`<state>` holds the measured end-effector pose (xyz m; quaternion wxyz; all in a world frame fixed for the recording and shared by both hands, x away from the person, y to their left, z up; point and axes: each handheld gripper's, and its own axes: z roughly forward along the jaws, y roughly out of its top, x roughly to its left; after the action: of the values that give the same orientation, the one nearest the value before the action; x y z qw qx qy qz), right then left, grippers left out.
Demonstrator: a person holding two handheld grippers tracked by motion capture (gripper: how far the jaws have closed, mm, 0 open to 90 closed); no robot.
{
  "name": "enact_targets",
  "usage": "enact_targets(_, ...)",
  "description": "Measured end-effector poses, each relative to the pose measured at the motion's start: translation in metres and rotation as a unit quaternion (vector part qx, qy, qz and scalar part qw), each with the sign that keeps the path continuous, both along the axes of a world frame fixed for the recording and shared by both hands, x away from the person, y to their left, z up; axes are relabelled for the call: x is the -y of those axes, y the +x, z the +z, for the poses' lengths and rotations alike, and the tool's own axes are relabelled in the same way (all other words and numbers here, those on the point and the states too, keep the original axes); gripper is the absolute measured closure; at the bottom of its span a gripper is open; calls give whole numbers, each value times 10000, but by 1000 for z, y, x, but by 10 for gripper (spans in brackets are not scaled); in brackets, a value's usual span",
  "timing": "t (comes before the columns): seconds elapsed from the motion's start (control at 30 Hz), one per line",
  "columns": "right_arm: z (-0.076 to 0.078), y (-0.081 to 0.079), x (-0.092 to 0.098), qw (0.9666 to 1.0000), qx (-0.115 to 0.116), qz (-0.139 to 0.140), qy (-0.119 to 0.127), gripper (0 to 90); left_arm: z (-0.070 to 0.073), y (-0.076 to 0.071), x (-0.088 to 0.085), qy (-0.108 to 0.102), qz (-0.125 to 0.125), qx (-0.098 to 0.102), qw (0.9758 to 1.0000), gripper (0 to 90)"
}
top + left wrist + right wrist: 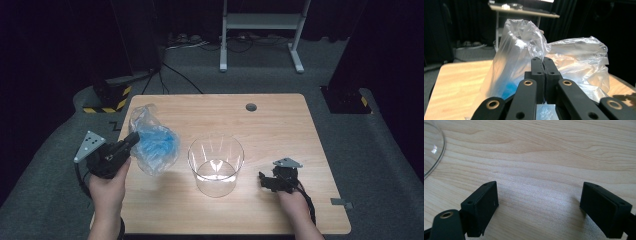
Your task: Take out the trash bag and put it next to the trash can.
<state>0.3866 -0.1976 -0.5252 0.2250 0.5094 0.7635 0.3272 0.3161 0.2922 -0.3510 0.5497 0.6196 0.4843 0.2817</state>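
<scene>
One wooden table [280, 125] takes up the middle of the high view, its pale top standing on grey carpet with dark surroundings. Its near edge is cut off by the bottom of that view. One small round grey fitting [251, 107] sits near the table's far edge.

One clear round container [216, 164] stands upright near the table's middle, open at the top. In the right gripper view, a curved slice of its glassy edge [432, 150] shows at the upper left, the rest cut off.

One crumpled clear plastic bag [152, 140] lies to the left of the container, near but apart from it, with something blue inside. What the blue contents are cannot be made out. In the left gripper view the bag [524, 57] rises up behind the jaws, and blue shows low through the film.

There are two grippers, one in each hand. The left gripper [131, 140] reaches the bag's left side; in its own view the left gripper [543, 75] has its jaws pressed together, pinching the bag's film between them. The right gripper [265, 180] rests low over the table to the right of the container, well apart from the bag. In its own view the right gripper [539, 202] stands spread wide, with bare wood between its jaws and nothing held.
</scene>
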Motion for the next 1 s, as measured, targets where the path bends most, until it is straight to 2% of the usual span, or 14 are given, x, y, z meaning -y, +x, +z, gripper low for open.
enact_targets(0.1,0,0,0,10000,9,23,-12,149,-18,11,-4,-20,-6,-181,9998,884)
enact_targets(0.3,0,1,0,10000,0,27,-1,148,-39,24,0,129,-15,-384,9992,883)
enact_targets(0.4,0,1,0,10000,1,28,-2,148,-43,30,4,214,-17,-387,9990,883)
enact_targets(0.5,0,0,0,10000,13,24,-22,148,-50,42,16,478,-57,-296,9984,882)
enact_targets(0.53,0,0,0,10000,13,24,-22,148,-50,42,16,478,-57,-296,9984,882)
enact_targets(0.57,0,0,0,10000,26,7,-21,148,-56,47,26,690,-83,-261,9972,881)
enact_targets(0.6,0,0,0,10000,26,7,-21,148,-56,47,26,690,-83,-261,9972,880)
enact_targets(0.67,0,0,0,10000,18,-5,-13,149,-65,53,37,847,16,-213,9962,881)
enact_targets(0.7,0,0,0,10000,20,-5,-15,150,-74,61,44,813,163,-280,9962,882)
enact_targets(0.77,0,-1,-1,10000,18,-11,-10,150,-79,65,48,824,140,-313,9960,882)
enact_targets(0.83,0,-1,-1,10000,19,-17,-9,150,-94,74,67,1050,-42,-448,9935,882)
enact_targets(0.87,0,-1,-1,10000,19,-17,-9,150,-94,74,67,1050,-42,-448,9935,880)
enact_targets(0.93,0,-2,-1,10000,9,-22,-12,150,-101,75,79,1158,-231,-580,9913,877)
enact_targets(1.0,0,-3,0,10000,5,-16,-8,150,-101,75,81,1188,-268,-583,9908,868)
